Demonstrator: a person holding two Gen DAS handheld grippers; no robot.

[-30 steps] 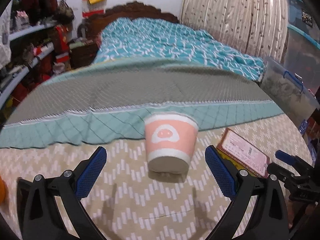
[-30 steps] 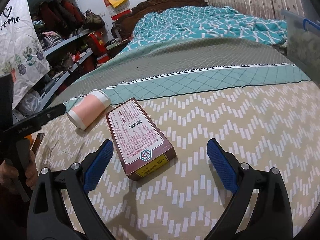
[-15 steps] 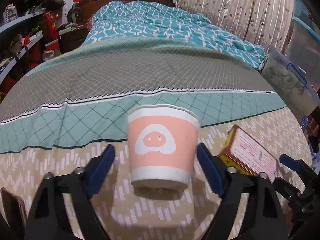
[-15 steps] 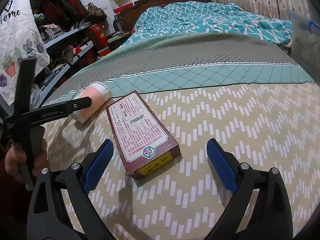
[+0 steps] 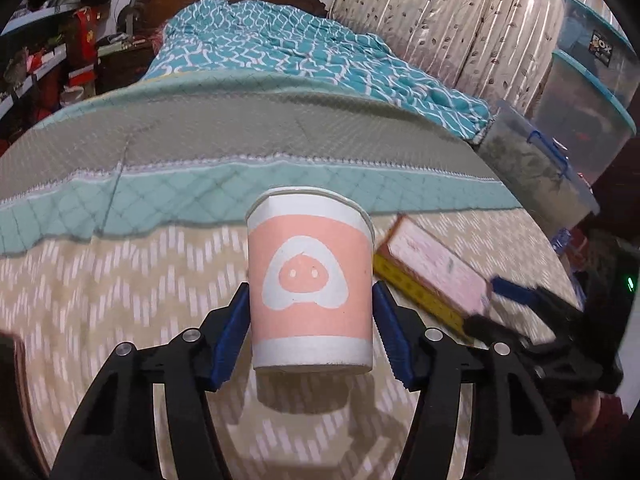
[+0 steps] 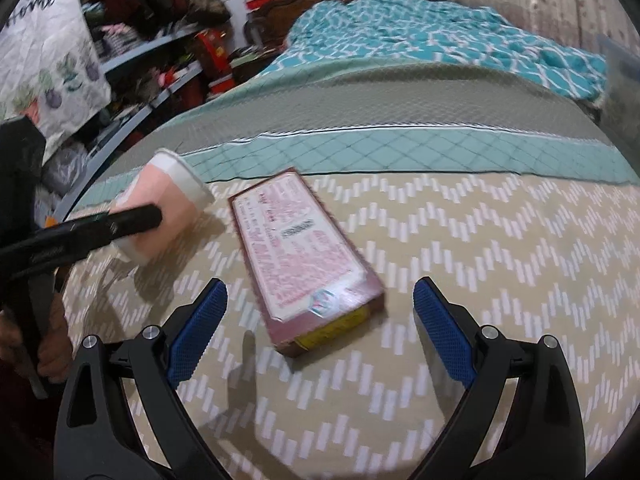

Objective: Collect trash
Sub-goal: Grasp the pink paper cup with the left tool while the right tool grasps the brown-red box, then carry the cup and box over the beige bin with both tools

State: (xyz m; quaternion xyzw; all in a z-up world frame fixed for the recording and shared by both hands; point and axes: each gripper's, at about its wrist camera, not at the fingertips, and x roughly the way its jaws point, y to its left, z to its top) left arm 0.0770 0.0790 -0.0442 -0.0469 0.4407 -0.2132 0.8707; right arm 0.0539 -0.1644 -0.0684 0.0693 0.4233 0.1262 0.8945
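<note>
over on the left, the left gripper (image 5: 311, 322) has its blue pads (image 5: 231, 328) set against both sides of a pink paper cup (image 5: 310, 280), pinching it low on the body; the left wrist view shows the cup with a white pig-nose emblem facing the camera and its shadow on the zigzag blanket (image 5: 120, 280) just below its base. the right wrist view shows what that one cannot: the cup (image 6: 168, 208) lies tilted on its side, rim pointing away towards the teal quilt (image 6: 400, 152), with one black finger of the left gripper (image 6: 132, 220) laid across it and the person's hand (image 6: 48, 344) on the handle at the far left edge. just beside the cup to the right is a flat reddish box (image 6: 304, 256) with a pink printed label and a yellow end, lying on the blanket, apart from the cup. the right gripper (image 6: 318, 330) hangs over the near end of that box with its jaws spread wide, touching nothing. in the left wrist view the box (image 5: 432, 276) is blurred and the right gripper (image 5: 520, 308) shows only as a dark shape with a blue tip at its near end. further right stand clear storage tubs (image 5: 580, 120) against the curtain (image 5: 440, 28), seen only from the left wrist.
</note>
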